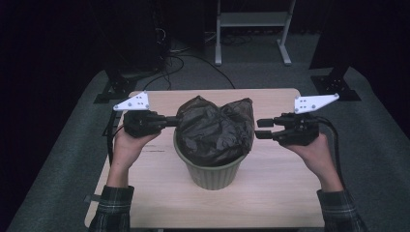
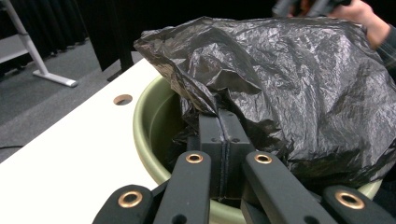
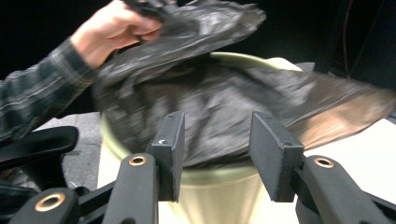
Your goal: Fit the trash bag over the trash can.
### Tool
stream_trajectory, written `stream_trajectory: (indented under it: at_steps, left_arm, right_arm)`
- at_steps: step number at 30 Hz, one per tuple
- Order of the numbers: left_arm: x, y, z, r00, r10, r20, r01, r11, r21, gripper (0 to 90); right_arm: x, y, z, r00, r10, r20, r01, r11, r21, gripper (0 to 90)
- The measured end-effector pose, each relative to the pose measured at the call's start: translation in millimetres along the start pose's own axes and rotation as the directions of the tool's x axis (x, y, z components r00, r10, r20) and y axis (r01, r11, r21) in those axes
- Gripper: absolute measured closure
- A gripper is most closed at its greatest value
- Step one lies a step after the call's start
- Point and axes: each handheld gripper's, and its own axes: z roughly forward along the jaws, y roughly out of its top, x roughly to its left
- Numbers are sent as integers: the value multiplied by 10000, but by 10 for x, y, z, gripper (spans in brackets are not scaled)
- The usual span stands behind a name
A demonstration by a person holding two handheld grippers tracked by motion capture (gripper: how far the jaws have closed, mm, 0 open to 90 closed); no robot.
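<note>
A pale green bin (image 1: pixel 213 175) stands mid-table with a crumpled black plastic bag (image 1: pixel 215 129) bulging out of its top. My left gripper (image 1: pixel 176 121) is at the bag's left side, shut on a fold of the bag (image 2: pixel 205 100) just above the bin's rim (image 2: pixel 140 126). My right gripper (image 1: pixel 259 129) sits just right of the bag, jaws apart and nothing between them. In the right gripper view the bag (image 3: pixel 224 107) and the bin (image 3: pixel 219 186) lie beyond its fingers (image 3: pixel 170 149), apart from them.
The wooden table (image 1: pixel 270 193) has bare room in front of and beside the bin. A small round hole (image 2: pixel 123 99) is in the tabletop near the bin. A white metal frame (image 1: pixel 251 24) stands on the floor behind the table.
</note>
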Motion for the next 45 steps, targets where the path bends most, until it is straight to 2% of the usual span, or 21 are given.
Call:
stream_trajectory:
  at_steps: [3, 6, 14, 18, 24, 26, 28, 30, 33, 36, 39, 45]
  left_arm:
    - [18, -5, -6, 10000, -22, -39, 22, 10000, 2, 897]
    - [20, -6, 0, 10000, -38, -17, 38, 10000, -14, 897]
    - [33, -9, 2, 10000, -74, 21, 74, 10000, 3, 897]
    - [33, -10, 7, 10000, -67, 59, 67, 10000, 8, 897]
    - [26, -11, 56, 10000, -46, 54, 46, 10000, 37, 875]
    - [24, -11, 64, 9998, -83, -176, 84, 10000, 40, 769]
    - [-6, 8, 20, 9990, -104, -432, 100, 9999, -92, 671]
    - [-54, 41, -43, 9978, -20, -659, 3, 9996, -265, 626]
    - [-138, 112, -114, 9970, 107, -765, -142, 9989, -453, 603]
    - [-228, 187, -131, 9977, 239, -641, -280, 9976, -636, 570]
    - [-346, 251, -73, 9983, 449, -380, -474, 9964, -697, 532]
    - [-515, 312, 178, 9978, 664, 82, -658, 9960, -599, 463]
  right_arm:
    - [93, -38, 27, 9991, -127, -395, 124, 9999, -69, 549]
    - [162, -39, 89, 9979, -271, -582, 275, 9996, 60, 569]
    - [159, -23, 178, 9920, -336, -1216, 331, 9994, -64, 627]
    - [170, -14, 220, 9898, -410, -1361, 414, 9991, -3, 658]
    - [132, 16, 311, 9867, -414, -1571, 423, 9991, 20, 896]
    - [110, 32, 339, 9886, -333, -1467, 335, 9994, -12, 898]
    - [75, 46, 373, 9933, -222, -1132, 229, 9997, 51, 899]
    - [29, 50, 403, 9956, -99, -930, 109, 9999, 97, 899]
    - [-35, 53, 449, 9970, 18, -777, -7, 9999, 139, 899]
    - [-89, 77, 498, 9982, 93, -592, -83, 9998, 169, 899]
    - [-138, 127, 548, 9990, 172, -402, -165, 9997, 177, 900]
    - [-230, 234, 662, 9994, 314, -137, -312, 9994, 158, 899]
